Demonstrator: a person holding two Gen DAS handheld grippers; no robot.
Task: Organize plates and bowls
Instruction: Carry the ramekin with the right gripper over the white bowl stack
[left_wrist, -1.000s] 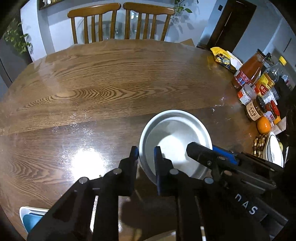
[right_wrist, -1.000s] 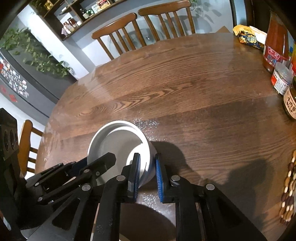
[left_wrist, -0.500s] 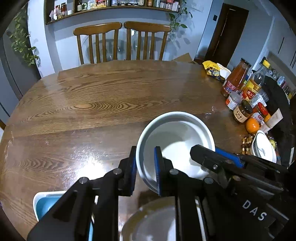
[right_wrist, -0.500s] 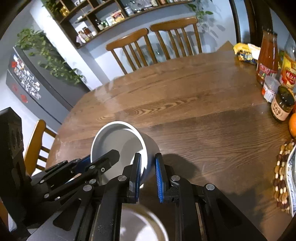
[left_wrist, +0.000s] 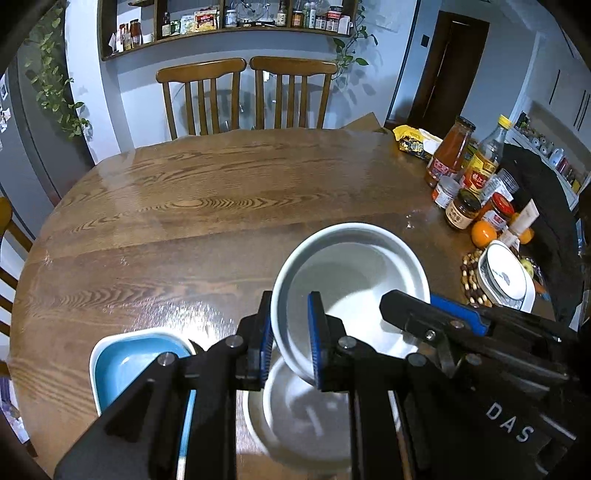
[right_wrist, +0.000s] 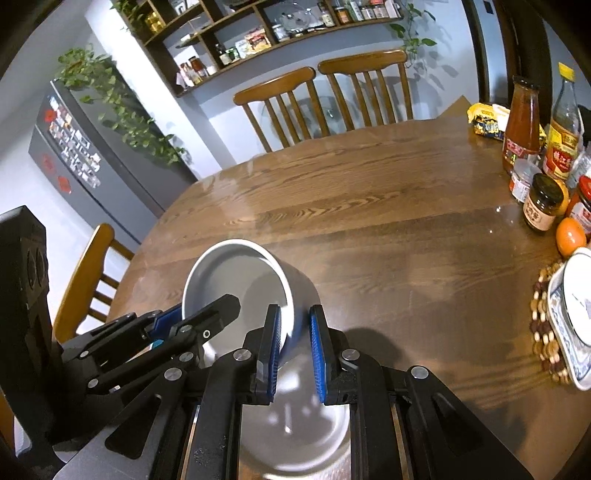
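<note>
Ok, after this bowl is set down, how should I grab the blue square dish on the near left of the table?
Take the blue square dish by its raised white rim, one finger inside and one outside the wall. Come from above on the near edge, probably with the left gripper, since the dish sits on that side. The flat base offers nothing to pinch, and the white bowl crowds its right edge.

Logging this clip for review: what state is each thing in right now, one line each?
Left gripper: shut on the white bowl's rim.
Right gripper: shut on the opposite rim.
White bowl: lifted off the table, tilted, empty.
Second white bowl: below the lifted one, empty.
Blue dish: on the table, empty.
Brown jar: upright, lid on.
Red sauce bottle: upright, capped.
</note>
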